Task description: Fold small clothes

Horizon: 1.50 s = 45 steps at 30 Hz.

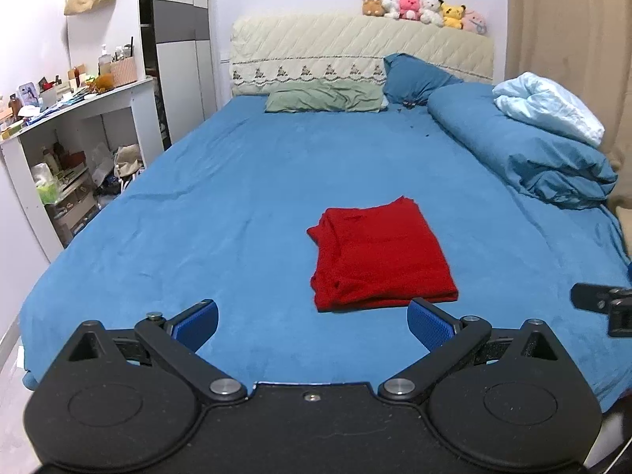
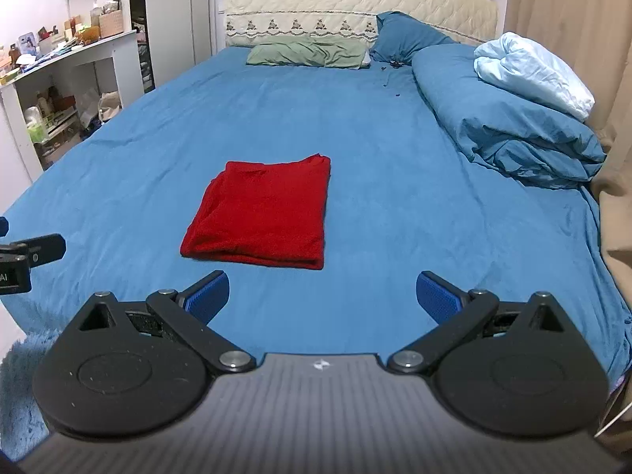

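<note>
A red garment (image 1: 379,254) lies folded into a flat rectangle on the blue bed sheet (image 1: 221,205); it also shows in the right wrist view (image 2: 262,213). My left gripper (image 1: 312,320) is open and empty, held just short of the garment's near edge, its right pad (image 1: 432,324) close to the near right corner. My right gripper (image 2: 322,296) is open and empty, a little back from the garment and to its right. A part of the right gripper shows at the left wrist view's right edge (image 1: 604,304).
A rolled blue duvet (image 1: 525,146) with a pale blue blanket (image 1: 549,106) lies along the bed's right side. A green pillow (image 1: 328,96) and a blue pillow (image 1: 414,77) lie by the headboard (image 1: 355,47). A cluttered white shelf (image 1: 71,130) stands left; a curtain (image 2: 572,19) hangs right.
</note>
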{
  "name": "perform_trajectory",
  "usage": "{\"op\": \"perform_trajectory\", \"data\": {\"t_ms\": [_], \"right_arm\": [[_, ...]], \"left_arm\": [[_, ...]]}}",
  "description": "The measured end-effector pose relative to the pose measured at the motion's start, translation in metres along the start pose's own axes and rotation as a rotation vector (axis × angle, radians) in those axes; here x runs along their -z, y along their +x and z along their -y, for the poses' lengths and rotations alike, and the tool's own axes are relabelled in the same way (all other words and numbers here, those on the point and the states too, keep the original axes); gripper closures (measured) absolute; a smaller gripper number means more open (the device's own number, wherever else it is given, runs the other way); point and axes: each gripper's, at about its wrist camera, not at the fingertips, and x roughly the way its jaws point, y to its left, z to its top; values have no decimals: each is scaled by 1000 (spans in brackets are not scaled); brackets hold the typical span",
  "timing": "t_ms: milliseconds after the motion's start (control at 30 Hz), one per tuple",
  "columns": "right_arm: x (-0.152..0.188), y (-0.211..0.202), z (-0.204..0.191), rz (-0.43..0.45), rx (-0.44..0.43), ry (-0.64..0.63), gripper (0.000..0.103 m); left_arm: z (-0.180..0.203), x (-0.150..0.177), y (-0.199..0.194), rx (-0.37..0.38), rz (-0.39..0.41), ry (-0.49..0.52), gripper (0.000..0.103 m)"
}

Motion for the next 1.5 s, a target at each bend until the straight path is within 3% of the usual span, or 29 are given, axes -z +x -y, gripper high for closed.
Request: {"op": "perform_trajectory", "data": {"t_ms": [1500], "right_arm": [[4,-9,7,0,-9,22,0]], "left_arm": [[0,1,-11,2,28,-8,0]]}}
